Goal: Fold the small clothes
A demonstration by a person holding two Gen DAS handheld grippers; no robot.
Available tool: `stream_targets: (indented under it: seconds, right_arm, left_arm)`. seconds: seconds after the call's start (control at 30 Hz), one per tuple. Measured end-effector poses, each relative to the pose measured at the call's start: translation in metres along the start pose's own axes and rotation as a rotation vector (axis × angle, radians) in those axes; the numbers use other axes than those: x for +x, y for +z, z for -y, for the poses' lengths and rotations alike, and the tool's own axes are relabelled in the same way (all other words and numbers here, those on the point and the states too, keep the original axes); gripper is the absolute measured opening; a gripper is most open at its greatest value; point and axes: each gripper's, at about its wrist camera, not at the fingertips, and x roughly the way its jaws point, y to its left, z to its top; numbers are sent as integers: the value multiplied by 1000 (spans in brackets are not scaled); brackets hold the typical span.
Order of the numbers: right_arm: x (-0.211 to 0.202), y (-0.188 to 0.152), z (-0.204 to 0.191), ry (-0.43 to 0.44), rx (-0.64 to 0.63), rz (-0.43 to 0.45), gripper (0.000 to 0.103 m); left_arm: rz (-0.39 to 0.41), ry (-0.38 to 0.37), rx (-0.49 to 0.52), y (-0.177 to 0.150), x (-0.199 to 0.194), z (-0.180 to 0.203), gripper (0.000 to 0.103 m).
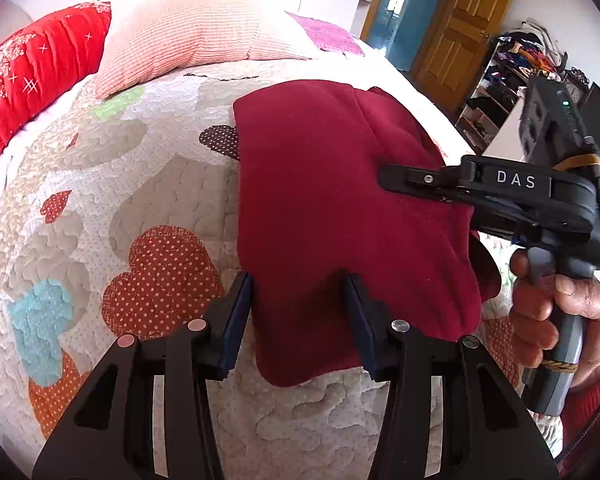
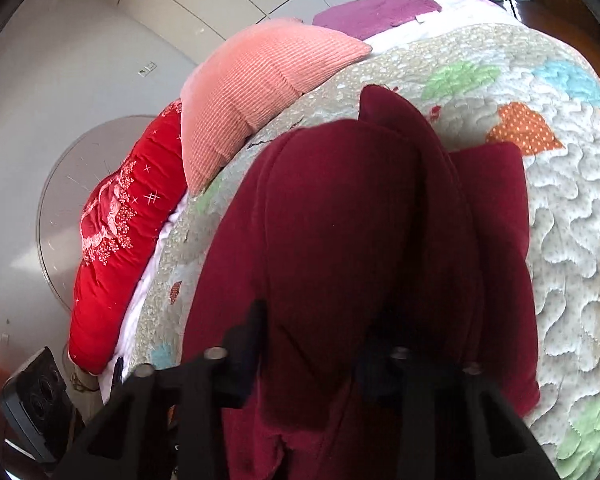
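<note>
A dark red fleece garment [image 1: 324, 200] lies partly folded on a patchwork quilt [image 1: 140, 200]. My left gripper [image 1: 298, 300] is open, its fingers straddling the garment's near left edge. My right gripper [image 1: 396, 180] reaches in from the right over the garment's right side; seen edge-on there. In the right wrist view the garment [image 2: 340, 220] is bunched and draped over and between my right gripper [image 2: 312, 332], whose fingers stand apart with cloth between them.
A pink striped pillow [image 1: 188, 40] and a red cushion [image 1: 32, 76] lie at the head of the bed. A wooden door [image 1: 468, 20] and a cluttered shelf [image 1: 504, 80] stand at the far right. A purple cloth [image 1: 328, 34] lies behind the pillow.
</note>
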Motion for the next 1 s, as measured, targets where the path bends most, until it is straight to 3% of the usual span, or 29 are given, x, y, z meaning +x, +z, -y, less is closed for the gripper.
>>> stream_targets:
  seconds: [0.17, 0.33, 0.4, 0.5, 0.67, 0.87, 1.0]
  right_arm:
    - [-33, 6, -20, -39, -104, 68, 19]
    - [-62, 13, -32, -201, -230, 118, 18]
    - [-60, 14, -20, -225, -210, 90, 18]
    - [-33, 7, -2, -347, -226, 19, 18]
    - [-38, 10, 6, -306, -191, 45, 19]
    - [-35, 23, -6, -351, -229, 66, 19]
    - [-19, 25, -4, -383, -260, 34, 21]
  left_arm:
    - [16, -17, 14, 6, -14, 6, 46]
    - [49, -17, 22, 14, -21, 11, 46]
    - [21, -11, 21, 13, -9, 11, 46]
    - [-42, -25, 15, 9, 12, 12, 47]
    - [-24, 0, 41, 11, 7, 18, 47]
    - [-8, 22, 62, 16, 4, 21, 47]
    - [-23, 20, 41, 20, 7, 18, 47]
